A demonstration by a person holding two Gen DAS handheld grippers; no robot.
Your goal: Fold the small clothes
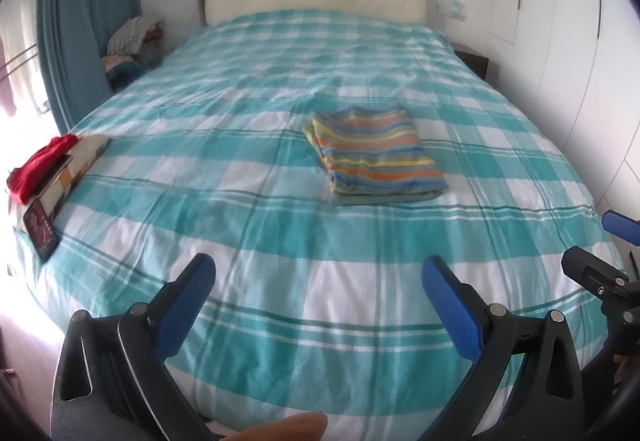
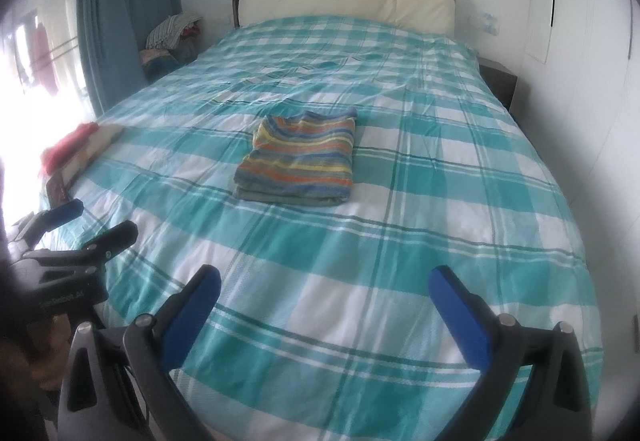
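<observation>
Left tool (image 1: 318, 273): its two blue fingers are spread wide apart at the bottom of the left wrist view, with nothing between them.
Right tool (image 2: 324, 283): wide apart too, at the bottom of the right wrist view, and holding nothing.
Under the tools: both hang over the near end of the bed (image 1: 280, 321), which has a green and white checked cover.
Striped cloth (image 1: 374, 155): it lies in the middle of the bed, well apart from both tools, already folded into a neat flat block with several layers.
How it will feel: I think it is soft, light and floppy, not slippery, and it cannot break.
Where to hold it: pinch the thick folded edge at the near side so the layers stay together; grabbing only the top layer would likely open it up.
Red cloth (image 1: 38, 163): at the left edge of the frame, on a patterned thing, and not folded as far as I can tell.
</observation>
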